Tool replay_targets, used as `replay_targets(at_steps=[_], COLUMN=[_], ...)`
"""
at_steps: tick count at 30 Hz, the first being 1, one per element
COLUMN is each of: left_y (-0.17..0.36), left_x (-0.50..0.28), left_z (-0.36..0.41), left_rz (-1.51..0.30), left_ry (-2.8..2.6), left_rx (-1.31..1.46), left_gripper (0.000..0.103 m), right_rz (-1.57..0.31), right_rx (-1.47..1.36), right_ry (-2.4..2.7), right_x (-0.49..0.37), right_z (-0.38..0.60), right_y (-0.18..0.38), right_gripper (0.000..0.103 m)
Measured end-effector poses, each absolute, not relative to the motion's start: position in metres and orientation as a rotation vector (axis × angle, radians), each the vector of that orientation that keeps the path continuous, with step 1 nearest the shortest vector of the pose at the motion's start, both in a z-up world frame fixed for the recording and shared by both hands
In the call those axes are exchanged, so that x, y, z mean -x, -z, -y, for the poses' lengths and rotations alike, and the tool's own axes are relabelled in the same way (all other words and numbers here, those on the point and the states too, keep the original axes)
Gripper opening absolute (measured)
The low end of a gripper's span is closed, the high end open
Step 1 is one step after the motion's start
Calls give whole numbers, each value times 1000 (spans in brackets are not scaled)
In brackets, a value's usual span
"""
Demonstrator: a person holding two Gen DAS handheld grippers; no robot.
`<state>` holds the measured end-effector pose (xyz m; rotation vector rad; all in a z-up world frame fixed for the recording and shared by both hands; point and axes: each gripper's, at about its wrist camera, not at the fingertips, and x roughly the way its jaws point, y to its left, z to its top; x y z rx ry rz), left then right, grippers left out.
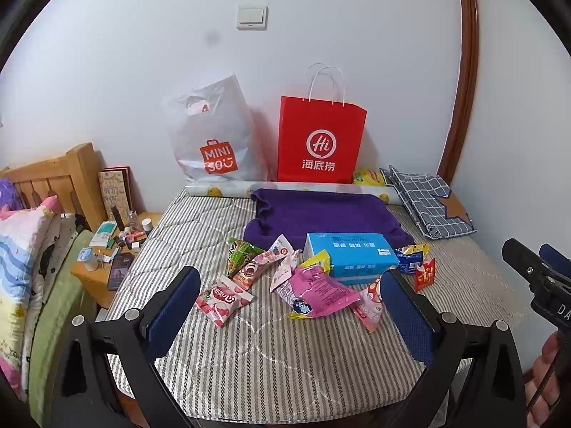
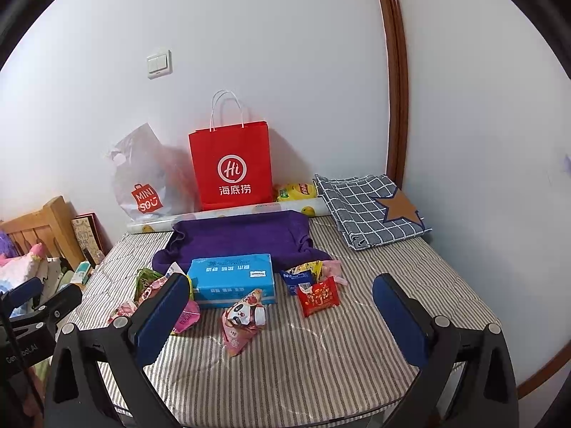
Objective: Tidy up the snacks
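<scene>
Snack packets (image 1: 314, 290) lie scattered on a grey striped mattress (image 1: 285, 356), clustered around a blue tissue box (image 1: 351, 256) that sits in front of a purple towel (image 1: 321, 214). A red paper bag (image 1: 321, 139) stands against the wall behind. The left gripper (image 1: 291, 306) and right gripper (image 2: 282, 312) hover above the mattress, both spread wide and empty.

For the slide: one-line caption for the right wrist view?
Open right claw hovers over striped mattress, facing scattered snack packets around a blue box.
</scene>
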<state>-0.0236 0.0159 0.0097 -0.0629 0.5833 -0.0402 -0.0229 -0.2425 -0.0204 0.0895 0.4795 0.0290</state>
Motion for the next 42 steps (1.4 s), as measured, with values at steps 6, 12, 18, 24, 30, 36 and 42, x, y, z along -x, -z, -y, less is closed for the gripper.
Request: replay_targets(at_steps=[6,12,18,24,30,36,42], left_y=[-9,-7,-6,-7,-6,-6,-3], left_x=[24,22,22,25,25,25,21], left_z=[-15,-12,-10,-9,-8,-8,-8], left_rz=[-583,-592,-595,-591,-594,-591,-594], left_ry=[44,46,49,53,55,57,62], left_rx=[56,58,49,49,50,56,61], left_gripper=[101,101,101,101,101,101,101], right_rz=[-477,-473,-470,-468,-465,-466,-472], right_rx=[-89,-80,-91,-93,-91,-92,-91], right_ry=[-28,-27,-28,-30,-26,-26,-29], right_x=[23,21,22,22,23,23,23], right_z=[242,240,240,242,242,242,241], right_y=[20,18,17,17,18,18,22], right_gripper=[103,103,103,103,103,103,103])
